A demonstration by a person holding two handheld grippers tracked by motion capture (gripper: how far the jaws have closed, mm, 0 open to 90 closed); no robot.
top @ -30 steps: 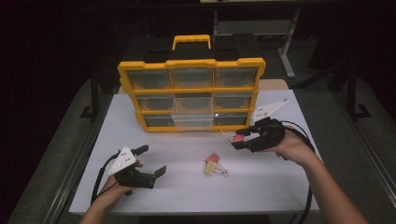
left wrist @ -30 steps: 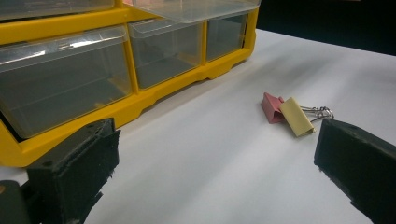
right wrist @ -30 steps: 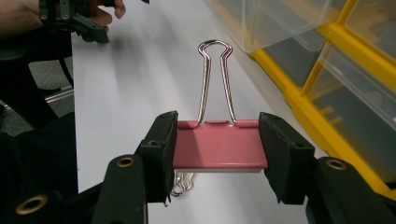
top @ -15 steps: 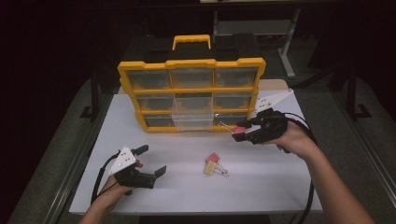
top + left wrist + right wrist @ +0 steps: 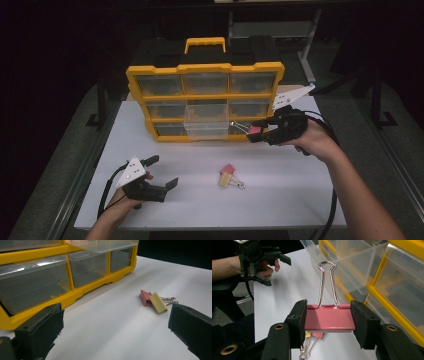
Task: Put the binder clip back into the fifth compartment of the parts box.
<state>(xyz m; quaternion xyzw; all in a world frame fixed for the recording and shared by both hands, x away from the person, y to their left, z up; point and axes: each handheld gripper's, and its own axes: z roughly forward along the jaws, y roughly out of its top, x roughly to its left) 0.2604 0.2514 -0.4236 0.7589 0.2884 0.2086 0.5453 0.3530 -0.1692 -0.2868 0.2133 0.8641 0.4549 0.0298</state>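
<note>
Pink binder clip (image 5: 329, 320), yellow organizer (image 5: 205, 70), white table (image 5: 300, 200), black hand-held gripper (image 5: 328, 322)

In the right gripper view, the held pink binder clip (image 5: 329, 319) hides most of the two clips (image 5: 310, 340) lying on the worktop (image 5: 282, 285) below.

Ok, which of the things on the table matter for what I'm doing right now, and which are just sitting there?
In play:
- pink binder clip, clamped in the right gripper
- pulled-out clear drawer of the yellow organizer, close to the clip
- pink and yellow binder clips on the table, likely next

Lying about:
- left gripper, open, resting on the white table
- the closed drawers
</note>
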